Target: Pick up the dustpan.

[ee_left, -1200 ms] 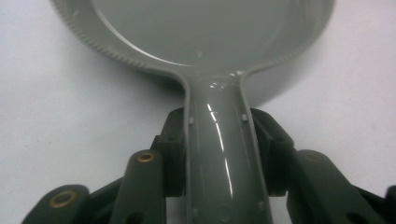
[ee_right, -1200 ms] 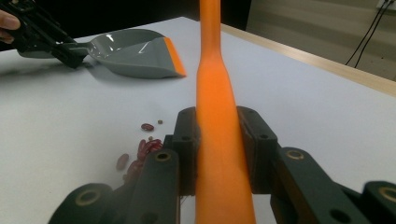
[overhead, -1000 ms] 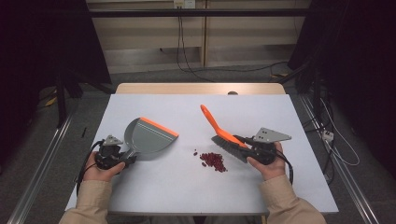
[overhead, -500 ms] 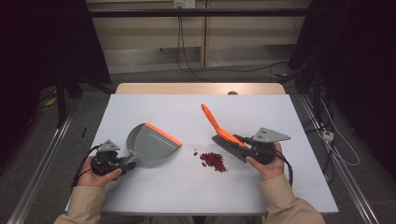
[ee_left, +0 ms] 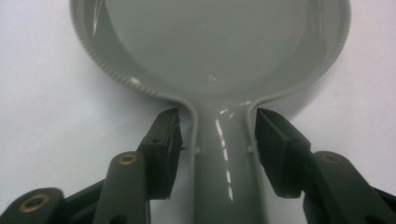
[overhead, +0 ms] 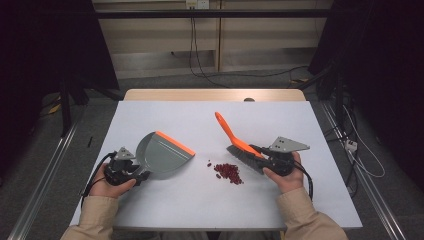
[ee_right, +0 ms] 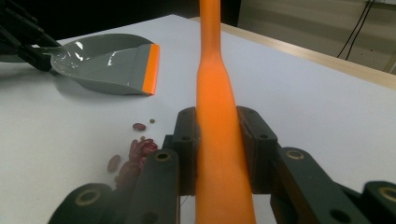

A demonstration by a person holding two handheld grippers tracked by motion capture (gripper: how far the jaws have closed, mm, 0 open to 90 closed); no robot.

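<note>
Since earlier frame dustpan (overhead: 162, 155) slid nearer person, now flat on white table (overhead: 165, 120); left gripper (ee_left: 217, 140) jaws just opened, pads clear of its grey handle btwn them. Right gripper (ee_right: 218, 142) clamped on orange brush (overhead: 235, 140). Red beans (overhead: 228, 172) piled beside bristles. Dark room, grey floor.

The dustpan (ee_left: 210, 51) is cut off by the top edge in the left gripper view. The brush (ee_right: 217, 116) bristles are hidden behind the right tool (ee_right: 219, 154).

The left claw (overhead: 141, 174) has just been opening, pads apart; the right claw (overhead: 255, 150) is clamped tight.
</note>
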